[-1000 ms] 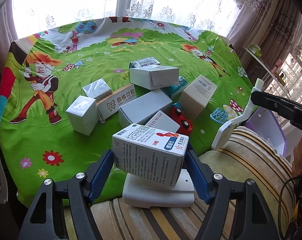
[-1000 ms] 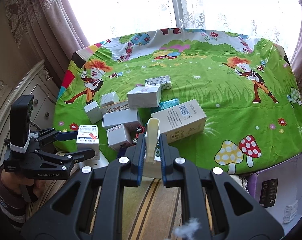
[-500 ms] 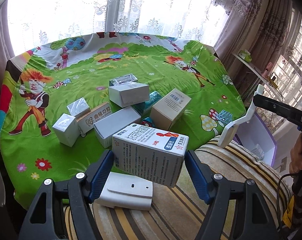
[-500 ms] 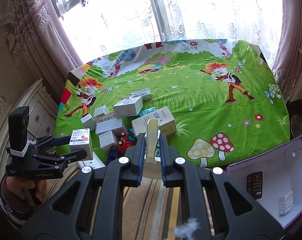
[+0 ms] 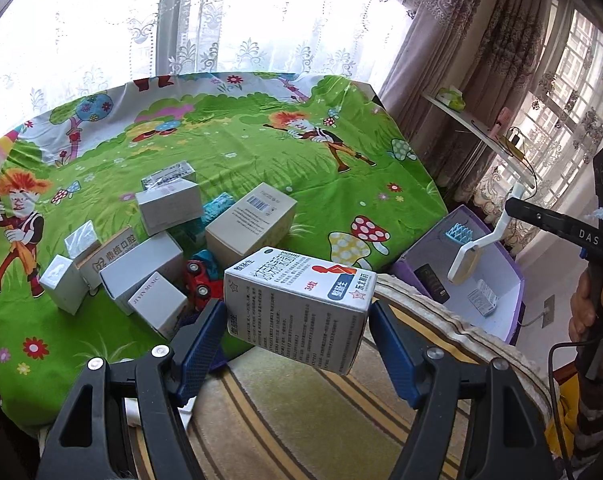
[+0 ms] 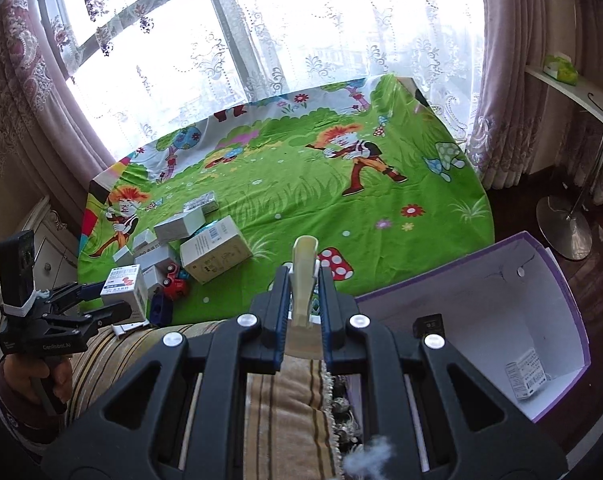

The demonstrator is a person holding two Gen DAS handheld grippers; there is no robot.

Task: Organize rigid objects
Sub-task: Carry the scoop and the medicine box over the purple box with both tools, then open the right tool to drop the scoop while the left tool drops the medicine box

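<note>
My left gripper (image 5: 297, 316) is shut on a white medicine box (image 5: 301, 304) with red and blue print, held in the air above the striped cushion (image 5: 301, 420). It also shows in the right wrist view (image 6: 123, 286). My right gripper (image 6: 304, 280) is shut on a white plastic scraper-like tool (image 6: 303, 276), which the left wrist view shows hanging over the purple storage box (image 5: 513, 292). Several white boxes (image 5: 141, 264) and a red toy car (image 5: 197, 280) lie on the green cartoon tablecloth (image 5: 261, 152).
The purple box (image 6: 557, 280) stands at the right below the table edge, holding a small carton (image 6: 527, 374), a dark item (image 6: 429, 322) and a blue comb-like piece (image 5: 459, 234). Curtains and windows ring the table. A lamp base (image 6: 563, 232) stands at the far right.
Both grippers have pulled back from the table and swung right, each still holding its object. The purple box has come into fuller view, with the white tool now over it.
</note>
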